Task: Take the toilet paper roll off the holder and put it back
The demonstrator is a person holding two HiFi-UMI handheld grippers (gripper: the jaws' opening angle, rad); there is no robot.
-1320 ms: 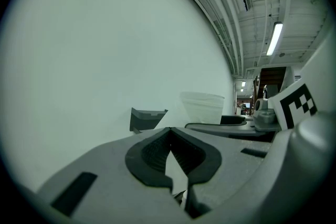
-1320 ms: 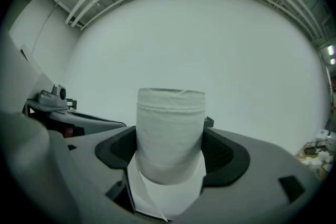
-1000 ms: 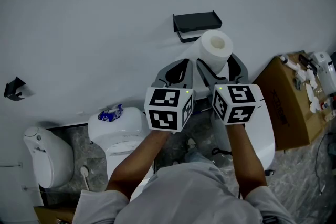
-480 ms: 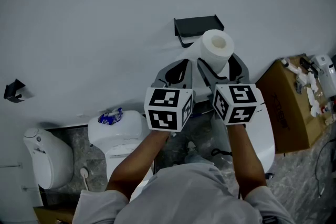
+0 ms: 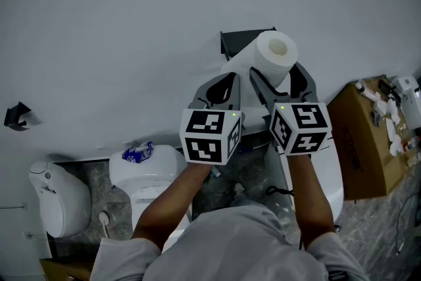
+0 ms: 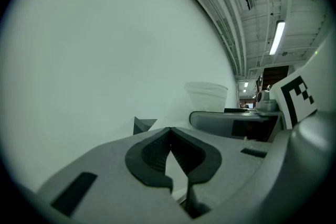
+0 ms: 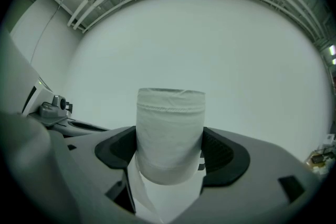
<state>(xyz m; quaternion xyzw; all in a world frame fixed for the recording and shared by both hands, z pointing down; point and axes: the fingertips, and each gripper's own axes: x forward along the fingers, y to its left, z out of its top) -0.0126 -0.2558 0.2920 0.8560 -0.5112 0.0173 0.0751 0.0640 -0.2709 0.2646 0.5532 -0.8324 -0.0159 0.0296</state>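
Note:
The white toilet paper roll (image 5: pixel 275 56) stands upright between the jaws of my right gripper (image 5: pixel 279 76), which is shut on it. In the right gripper view the roll (image 7: pixel 169 134) fills the gap between the dark pads, and a loose tail hangs below it. The black wall holder (image 5: pixel 235 41) shows just left of and behind the roll, partly hidden by it. My left gripper (image 5: pixel 220 87) sits beside the right one, its jaws together (image 6: pixel 169 131). A loose sheet of paper (image 5: pixel 235 66) runs from the roll towards its tip.
Below stands a white toilet (image 5: pixel 148 171) with a blue item on its tank, and a white bin (image 5: pixel 56 197) at the left. A cardboard box (image 5: pixel 365 135) with clutter sits at the right. A small black hook (image 5: pixel 16 115) is on the wall.
My right gripper has carried the roll up and slightly right towards the holder, which it now overlaps. The left gripper has barely moved.

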